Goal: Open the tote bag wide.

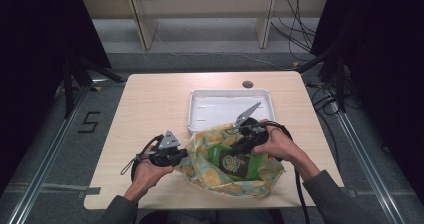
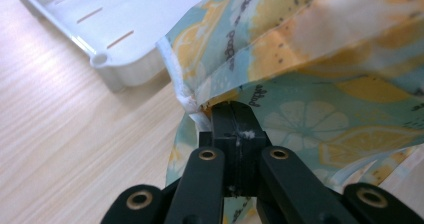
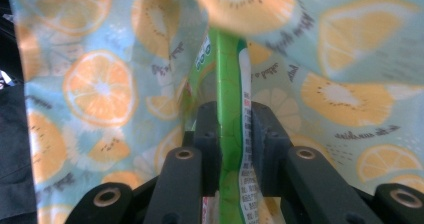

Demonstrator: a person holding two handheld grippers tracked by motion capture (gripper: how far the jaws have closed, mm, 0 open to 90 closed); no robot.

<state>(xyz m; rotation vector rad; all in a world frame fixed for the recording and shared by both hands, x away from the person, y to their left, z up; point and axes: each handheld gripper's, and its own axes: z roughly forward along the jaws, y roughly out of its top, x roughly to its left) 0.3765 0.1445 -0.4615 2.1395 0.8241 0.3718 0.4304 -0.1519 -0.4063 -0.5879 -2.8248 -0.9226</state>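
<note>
Citrus-printed fabric, pale blue with orange and lemon slices, makes up the bag [image 1: 235, 176] that lies on the near right part of the wooden worktop [image 1: 145, 109], just in front of a white tray [image 1: 200, 115]. The bag's mouth is held open and a green snack packet [image 1: 237, 163] is seen partly inside it.

The left tool [image 1: 181, 155] is held at the bag's left edge. In the left gripper view its jaws are pressed together on the white-seamed rim of the bag [image 2: 300, 84], the cloth caught between the pads, with a corner of the tray [image 2: 105, 59] beside it on the wood. The left hand [image 1: 145, 173] is wrapped around the tool's body.

The right tool [image 1: 240, 146] is lowered into the bag's opening from the right, gripped by the right hand [image 1: 280, 144]. In the right gripper view its jaws are clamped on the thin edge of the green packet [image 3: 229, 109], which stands upright between the pads, with the printed lining of the bag [image 3: 100, 84] close all around it.
</note>
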